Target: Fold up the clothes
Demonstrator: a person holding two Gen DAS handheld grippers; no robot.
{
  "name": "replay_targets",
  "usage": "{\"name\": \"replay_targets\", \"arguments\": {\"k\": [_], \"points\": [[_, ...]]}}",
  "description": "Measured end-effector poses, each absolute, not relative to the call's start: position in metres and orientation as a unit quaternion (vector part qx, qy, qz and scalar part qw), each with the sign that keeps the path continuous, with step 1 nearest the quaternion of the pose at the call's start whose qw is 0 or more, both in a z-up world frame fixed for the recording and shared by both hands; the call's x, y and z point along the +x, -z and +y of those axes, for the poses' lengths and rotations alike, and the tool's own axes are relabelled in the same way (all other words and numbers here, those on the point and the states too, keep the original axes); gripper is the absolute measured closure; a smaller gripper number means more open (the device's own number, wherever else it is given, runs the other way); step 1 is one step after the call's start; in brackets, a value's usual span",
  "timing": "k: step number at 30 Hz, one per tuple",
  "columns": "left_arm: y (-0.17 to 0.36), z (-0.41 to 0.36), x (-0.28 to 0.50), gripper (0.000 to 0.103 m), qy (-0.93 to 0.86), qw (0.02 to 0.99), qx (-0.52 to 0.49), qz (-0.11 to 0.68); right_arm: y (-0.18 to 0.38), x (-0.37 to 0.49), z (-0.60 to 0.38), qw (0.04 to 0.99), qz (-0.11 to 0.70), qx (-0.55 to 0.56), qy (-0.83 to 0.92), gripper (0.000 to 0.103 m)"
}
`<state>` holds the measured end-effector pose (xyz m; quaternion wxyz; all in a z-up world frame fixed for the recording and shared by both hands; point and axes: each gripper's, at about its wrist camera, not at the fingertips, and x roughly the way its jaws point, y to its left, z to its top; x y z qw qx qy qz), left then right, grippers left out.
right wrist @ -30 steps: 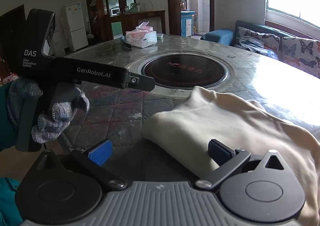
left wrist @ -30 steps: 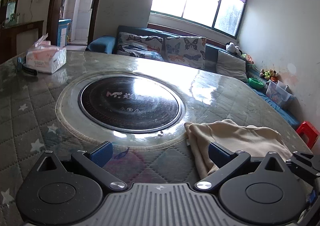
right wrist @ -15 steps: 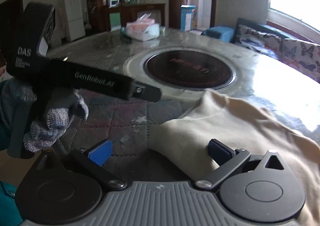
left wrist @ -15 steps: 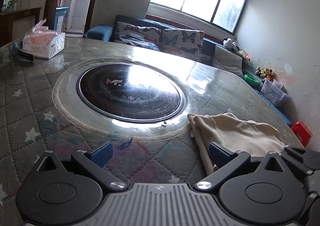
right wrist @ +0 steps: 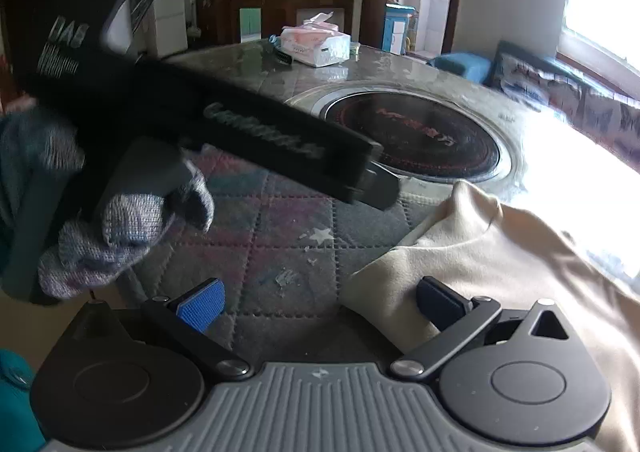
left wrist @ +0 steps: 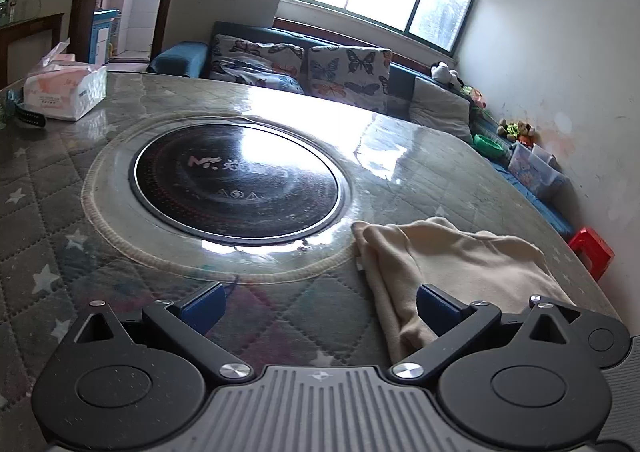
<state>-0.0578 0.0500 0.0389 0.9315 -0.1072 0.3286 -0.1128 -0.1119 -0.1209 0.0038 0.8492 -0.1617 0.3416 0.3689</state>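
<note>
The left tool [left wrist: 320,302] is hovering low over the quilted bench [left wrist: 48,212] with its blue-padded fingers [left wrist: 204,302] spread wide and gripping nothing. Its right-hand finger is sitting just over the near edge of the cream garment [left wrist: 460,264], which is lying folded in a loose bundle on the bench, to the right of the round black cooktop [left wrist: 240,184] set into the surface. The garment's upper corner is lying on the cooktop's pale ring.

The right tool [right wrist: 320,302] is also standing wide and empty, one finger above bare quilted cover, the other above the garment's folded near edge. From this view the cream cloth is spreading out to the right and past the frame's lower corner.

In the right wrist view, a hand in a grey knitted glove [right wrist: 116,236] is gripping the handle of the left tool, whose black body is reaching across the bench toward the cooktop and is showing blurred. A tissue pack [left wrist: 64,92] is resting at the far side of the bench with a dark band-like object [left wrist: 30,118] just beside it. A sofa with butterfly cushions [left wrist: 348,72] is standing beyond the bench under the window.
</note>
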Motion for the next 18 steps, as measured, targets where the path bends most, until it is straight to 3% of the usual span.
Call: {"name": "replay_targets", "arguments": {"k": [18], "points": [[-0.038, -0.012, -0.049, 0.0, 0.108, 0.933, -0.049, 0.341, -0.017, -0.105, -0.237, 0.898, 0.337, -0.054, -0.276, 0.0]]}}
